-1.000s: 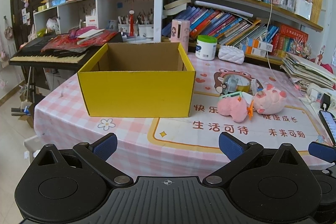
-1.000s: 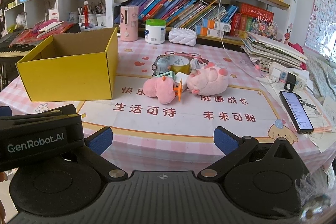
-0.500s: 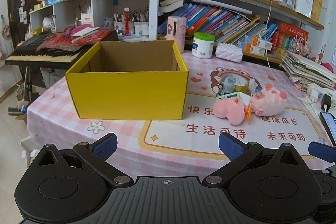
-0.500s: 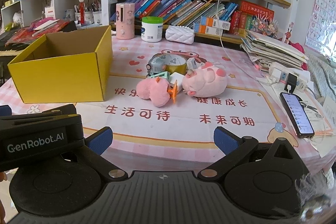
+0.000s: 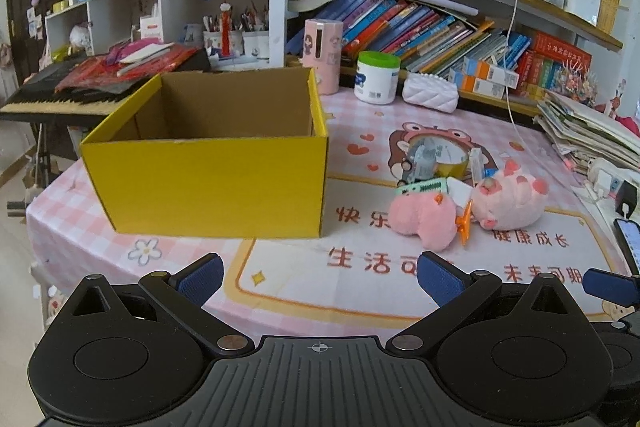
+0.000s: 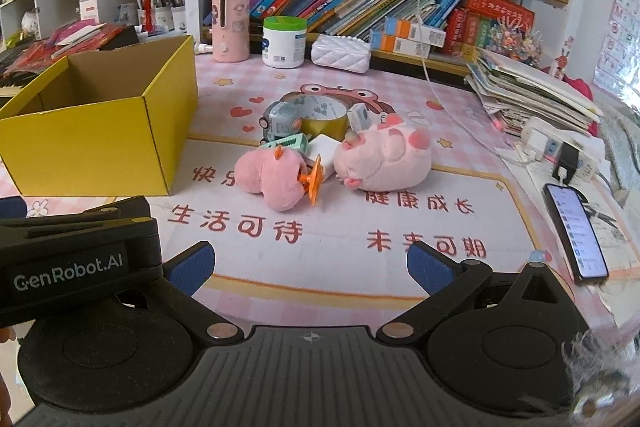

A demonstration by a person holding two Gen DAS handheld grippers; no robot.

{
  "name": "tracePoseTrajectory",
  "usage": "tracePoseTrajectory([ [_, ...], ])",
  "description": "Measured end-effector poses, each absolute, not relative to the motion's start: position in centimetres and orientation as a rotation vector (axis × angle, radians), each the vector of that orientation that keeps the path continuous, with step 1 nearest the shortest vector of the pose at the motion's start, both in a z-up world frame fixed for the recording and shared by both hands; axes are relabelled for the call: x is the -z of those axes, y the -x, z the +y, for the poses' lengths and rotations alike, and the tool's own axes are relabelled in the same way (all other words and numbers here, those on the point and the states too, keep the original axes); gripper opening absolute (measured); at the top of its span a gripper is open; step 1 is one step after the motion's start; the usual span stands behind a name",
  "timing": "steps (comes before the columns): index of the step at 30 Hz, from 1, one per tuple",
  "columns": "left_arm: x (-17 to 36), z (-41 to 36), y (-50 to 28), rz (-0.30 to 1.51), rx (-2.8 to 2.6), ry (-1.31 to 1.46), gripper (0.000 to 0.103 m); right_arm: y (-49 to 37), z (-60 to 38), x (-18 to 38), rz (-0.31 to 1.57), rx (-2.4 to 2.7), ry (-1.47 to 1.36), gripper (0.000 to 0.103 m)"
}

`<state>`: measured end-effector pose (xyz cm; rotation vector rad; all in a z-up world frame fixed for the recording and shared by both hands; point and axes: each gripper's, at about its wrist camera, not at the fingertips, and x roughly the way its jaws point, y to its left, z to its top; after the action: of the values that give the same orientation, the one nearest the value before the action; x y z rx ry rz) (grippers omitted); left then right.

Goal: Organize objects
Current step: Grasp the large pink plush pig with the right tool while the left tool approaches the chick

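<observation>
Pink plush toys (image 6: 332,163) lie heaped beside yellow box (image 6: 100,143); both grippers (image 5: 318,273) (image 6: 308,261) gape, empty.

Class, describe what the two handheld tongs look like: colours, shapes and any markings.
Both tongs, left and right, are black, with ribbed bases, round discs, silver pivot screws and blue finger pads. The left one's side reads "GenRobot.AI" in white.

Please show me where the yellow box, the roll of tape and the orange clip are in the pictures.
yellow box (image 5: 208,183): left wrist view, on its front wall.
roll of tape (image 6: 324,125): right wrist view, on its brown outer side.
orange clip (image 6: 313,185): right wrist view, on its middle, between the two pink plush toys.
</observation>
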<state>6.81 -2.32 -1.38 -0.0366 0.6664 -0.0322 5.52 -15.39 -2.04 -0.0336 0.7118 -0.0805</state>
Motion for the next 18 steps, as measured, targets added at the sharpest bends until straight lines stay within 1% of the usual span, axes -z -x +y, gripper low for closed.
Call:
tracePoseTrajectory([
  [6, 1.2, -2.7, -8.3, 0.634, -0.008, 0.07, 0.103, -7.7, -17.3, 2.3, 0.721, 0.066, 0.023, 0.103],
  [18, 2.1, -4.7, -10.9, 0.691, -0.061, 0.091, 0.103, -12.5, -23.3, 3.1, 0.75, 0.102, -0.071, 0.103],
])
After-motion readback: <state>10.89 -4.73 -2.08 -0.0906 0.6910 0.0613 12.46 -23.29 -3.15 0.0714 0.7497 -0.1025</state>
